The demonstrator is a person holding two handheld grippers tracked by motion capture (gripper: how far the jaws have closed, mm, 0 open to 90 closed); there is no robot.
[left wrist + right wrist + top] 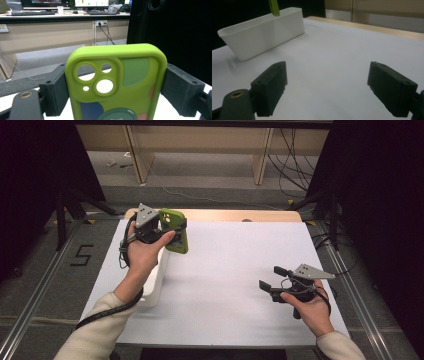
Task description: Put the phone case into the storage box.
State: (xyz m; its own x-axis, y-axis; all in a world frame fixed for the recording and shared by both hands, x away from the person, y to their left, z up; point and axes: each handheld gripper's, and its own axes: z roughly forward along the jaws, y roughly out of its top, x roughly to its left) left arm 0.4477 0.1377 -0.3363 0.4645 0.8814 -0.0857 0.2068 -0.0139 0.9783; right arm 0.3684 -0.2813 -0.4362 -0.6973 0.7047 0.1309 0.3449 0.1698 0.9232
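A lime-green phone case (174,230) with camera cutouts is held up in the air at the far left of the table. My left gripper (167,231) is shut on it, and in the left gripper view both pads press the case's (117,82) long sides. Below it stands a long white bin (156,279), whose end the case's (273,7) lower edge hangs over in the right gripper view. My right gripper (272,277) hovers low over the white table sheet at the right, jaws open, nothing between the pads (270,87).
The white sheet (225,270) covers the table, with a wooden strip (235,215) along the far edge. The white bin (262,32) lies along the left side. Dark stands and cables flank the table on the floor.
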